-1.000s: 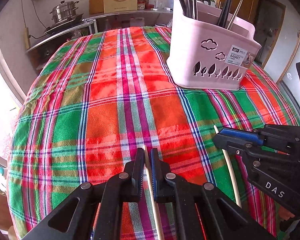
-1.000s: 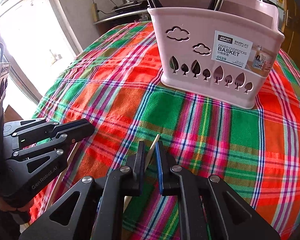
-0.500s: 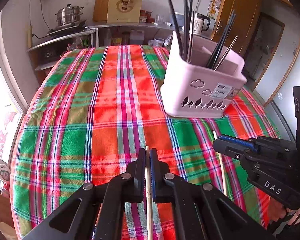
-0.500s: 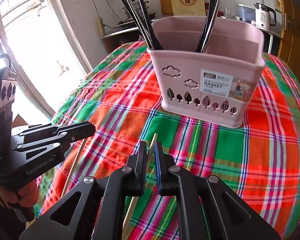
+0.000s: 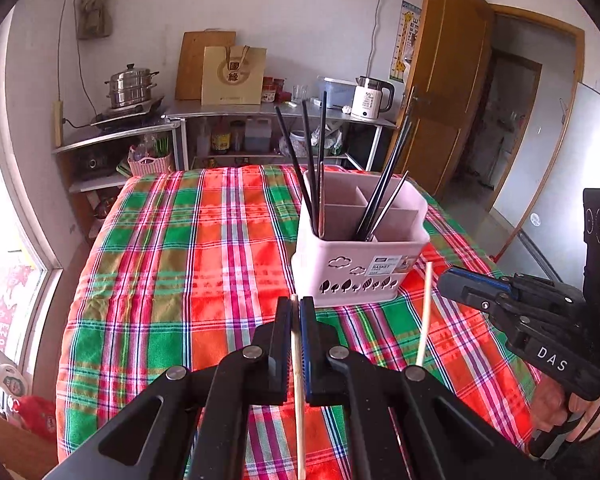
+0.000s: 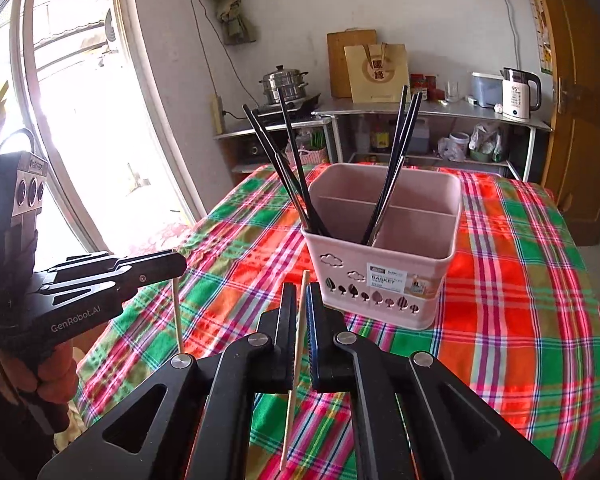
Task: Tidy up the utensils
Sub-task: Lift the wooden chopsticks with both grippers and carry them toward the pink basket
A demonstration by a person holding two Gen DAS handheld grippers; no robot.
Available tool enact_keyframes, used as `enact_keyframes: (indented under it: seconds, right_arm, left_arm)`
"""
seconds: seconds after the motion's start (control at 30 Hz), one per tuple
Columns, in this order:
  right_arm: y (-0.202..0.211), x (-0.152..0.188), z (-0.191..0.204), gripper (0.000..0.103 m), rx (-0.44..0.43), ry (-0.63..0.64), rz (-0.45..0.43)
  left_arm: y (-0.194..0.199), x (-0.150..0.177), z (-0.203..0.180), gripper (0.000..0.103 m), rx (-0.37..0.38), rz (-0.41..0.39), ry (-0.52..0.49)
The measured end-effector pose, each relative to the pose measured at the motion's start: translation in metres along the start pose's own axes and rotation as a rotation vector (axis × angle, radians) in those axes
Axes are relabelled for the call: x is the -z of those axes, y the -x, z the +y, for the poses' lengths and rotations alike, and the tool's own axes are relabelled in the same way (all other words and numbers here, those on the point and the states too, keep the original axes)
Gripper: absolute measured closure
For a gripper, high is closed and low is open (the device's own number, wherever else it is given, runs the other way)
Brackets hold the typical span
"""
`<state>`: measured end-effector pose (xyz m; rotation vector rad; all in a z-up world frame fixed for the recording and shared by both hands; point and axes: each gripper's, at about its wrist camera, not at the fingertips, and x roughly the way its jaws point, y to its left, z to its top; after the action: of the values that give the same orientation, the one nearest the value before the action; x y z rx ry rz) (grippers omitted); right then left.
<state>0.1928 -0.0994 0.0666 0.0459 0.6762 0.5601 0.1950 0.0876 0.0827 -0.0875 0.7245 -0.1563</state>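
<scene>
A pink divided chopstick basket (image 5: 360, 268) (image 6: 384, 276) stands on the plaid tablecloth (image 5: 172, 264), and several black chopsticks (image 5: 308, 168) (image 6: 284, 160) lean in its compartments. My left gripper (image 5: 296, 308) is shut on a pale wooden chopstick (image 5: 298, 380), held in the air short of the basket. In the right wrist view it (image 6: 172, 264) shows at the left with its stick (image 6: 176, 308) hanging down. My right gripper (image 6: 300, 296) has its jaws closing tight on a second wooden chopstick (image 6: 296, 352). The left wrist view shows that gripper (image 5: 452, 280) and stick (image 5: 424, 312) at the right.
Behind the table runs a metal counter (image 5: 268, 110) with a steamer pot (image 5: 130, 86), a paper bag (image 5: 232, 76) and a white kettle (image 5: 370, 98). A wooden door (image 5: 444, 92) is at the back right. A bright window (image 6: 72, 120) fills the left side.
Both grippers have risen and tilted up, lifting their wooden chopsticks off the cloth. The basket now sits lower and smaller in both views. The right jaws have drawn tighter on their stick.
</scene>
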Motion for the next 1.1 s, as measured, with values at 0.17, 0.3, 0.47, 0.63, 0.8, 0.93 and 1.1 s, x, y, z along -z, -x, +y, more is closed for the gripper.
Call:
enact_keyframes:
  seconds: [0.17, 0.3, 0.47, 0.63, 0.8, 0.93, 1.1]
  right_arm:
    - [0.01, 0.001, -0.003, 0.098, 0.0, 0.007, -0.022]
    - [0.01, 0.003, -0.006, 0.102, 0.003, 0.007, -0.013]
    - [-0.023, 0.017, -0.015, 0.099, -0.011, -0.029, 0.099]
    - [-0.073, 0.035, -0.029, 0.095, 0.02, -0.08, 0.206]
    - [-0.111, 0.042, -0.039, 0.095, 0.049, -0.097, 0.268]
    - [-0.129, 0.042, -0.042, 0.095, 0.06, -0.111, 0.289]
    - [-0.146, 0.044, -0.043, 0.095, 0.085, -0.114, 0.32]
  left_arm:
    - [0.008, -0.004, -0.005, 0.099, 0.008, -0.019, -0.007]
    - [0.01, -0.002, -0.008, 0.099, 0.006, -0.019, -0.01]
    - [0.012, -0.001, -0.003, 0.099, 0.003, -0.02, -0.001]
    - [0.015, 0.001, 0.003, 0.099, 0.011, -0.026, 0.006]
    - [0.019, 0.002, 0.009, 0.099, 0.022, -0.037, 0.007]
    - [0.019, 0.003, 0.011, 0.099, 0.035, -0.042, 0.003]
    - [0.016, 0.003, 0.016, 0.099, 0.044, -0.043, 0.006]
